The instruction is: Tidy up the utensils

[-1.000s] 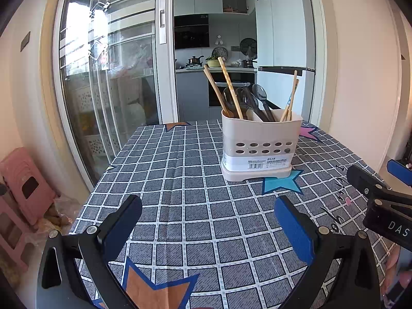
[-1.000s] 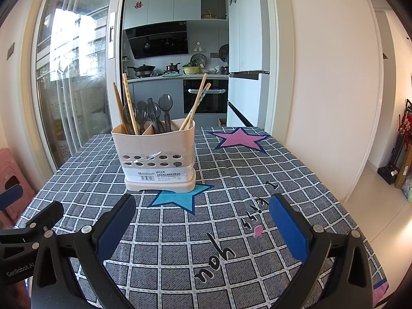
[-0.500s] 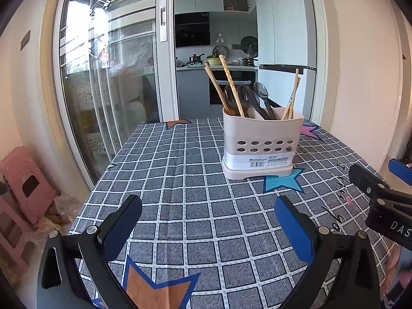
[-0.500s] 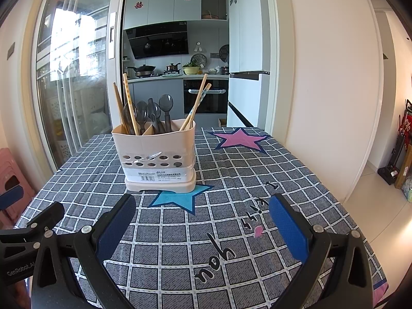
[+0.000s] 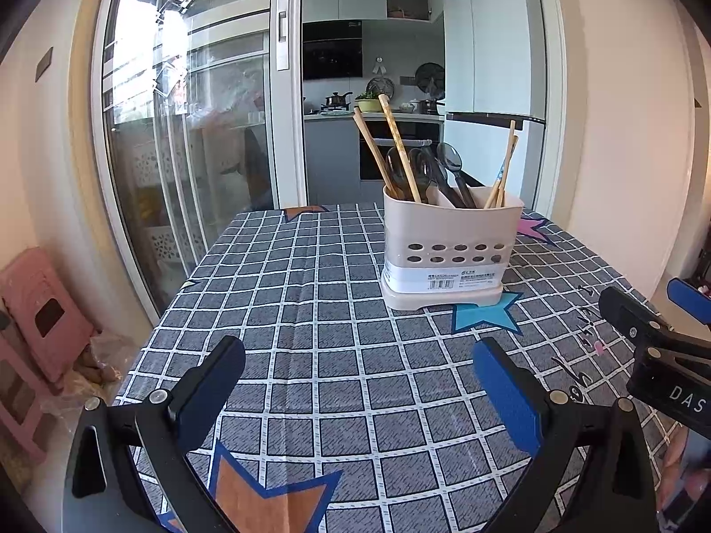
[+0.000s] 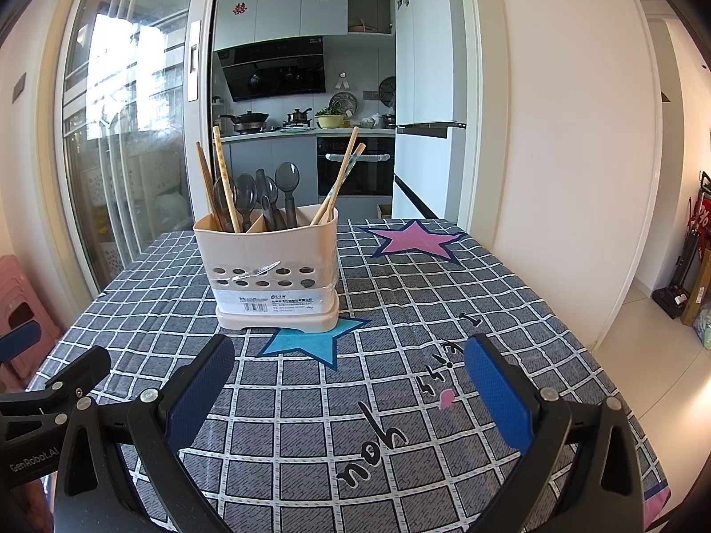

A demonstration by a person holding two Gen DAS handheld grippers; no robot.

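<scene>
Grippers are both hanging released and empty: your left gripper [image 5: 357,382] and right gripper [image 6: 349,375] are hovering over the near tablecloth [image 6: 400,293], while chopsticks [image 6: 221,177] and spoons [image 6: 286,188] are standing in the utensil holder [image 6: 271,266] beyond

A: Where does the left wrist view look from?

B: Low over the near edge of the checked tablecloth [image 5: 311,293], facing the kitchen doorway. Its own left gripper [image 5: 355,382] fills the lower frame, and the utensil holder [image 5: 449,248] stands right of centre, not close.

A: And the right wrist view?

B: Same height and heading, set further right. The right gripper [image 6: 351,377] frames the bottom; the utensil holder [image 6: 271,266] sits left of centre.

A: What do they share?

B: The holder, the tablecloth [image 6: 400,311], the kitchen behind. Each also catches the other gripper at its frame edge.
</scene>
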